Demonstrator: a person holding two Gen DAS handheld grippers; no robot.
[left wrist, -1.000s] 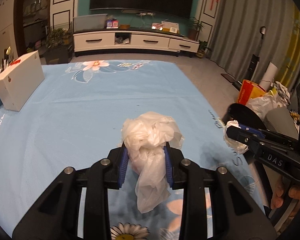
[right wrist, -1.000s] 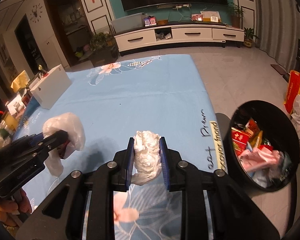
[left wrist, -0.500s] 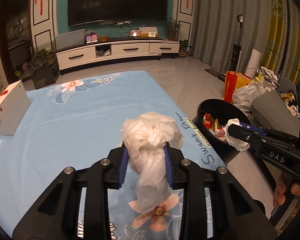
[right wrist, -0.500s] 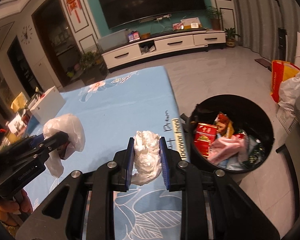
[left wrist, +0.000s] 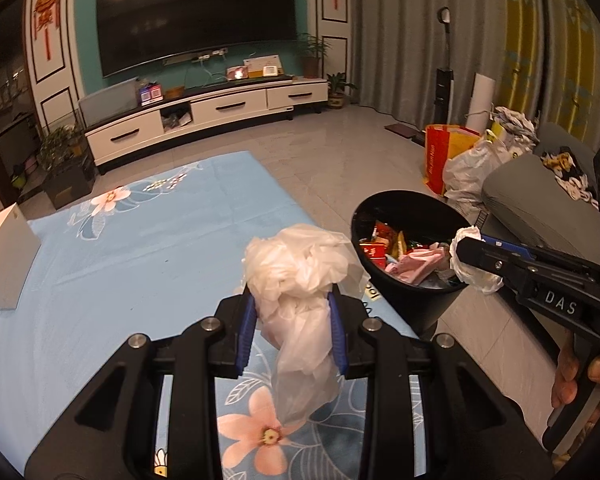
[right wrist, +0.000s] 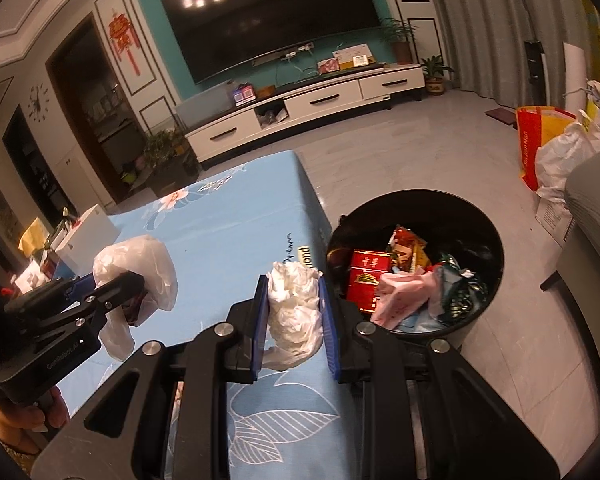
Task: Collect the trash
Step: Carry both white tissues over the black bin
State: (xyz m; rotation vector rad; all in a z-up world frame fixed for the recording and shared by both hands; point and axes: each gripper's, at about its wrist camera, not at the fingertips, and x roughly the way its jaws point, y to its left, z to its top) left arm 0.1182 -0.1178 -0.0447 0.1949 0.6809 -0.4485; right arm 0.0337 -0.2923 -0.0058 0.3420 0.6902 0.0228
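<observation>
My left gripper (left wrist: 294, 330) is shut on a crumpled clear plastic bag (left wrist: 300, 280), held above the blue flowered table (left wrist: 140, 264) near its right edge. My right gripper (right wrist: 294, 322) is shut on a smaller white crumpled wad (right wrist: 294, 304), held at the table's edge beside the black trash bin (right wrist: 492, 240). The bin (left wrist: 400, 204) stands on the floor to the right of the table, with red packets and pink wrapping inside. In the left wrist view the right gripper (left wrist: 466, 256) hovers over the bin's rim with its wad (left wrist: 474, 276). The right wrist view shows the left gripper (right wrist: 128, 284) with its bag (right wrist: 140, 264) at left.
A white box (left wrist: 4, 256) lies at the table's left edge. A grey sofa (left wrist: 540, 200) stands right of the bin, with a red shopping bag (left wrist: 440, 160) and white plastic bags (left wrist: 472, 168) on the tiled floor behind. A TV cabinet (left wrist: 204, 116) lines the far wall.
Both grippers have swung to the right with their trash still held, bringing the bin fully into both views. The right gripper's wad now hangs over the bin's rim.
</observation>
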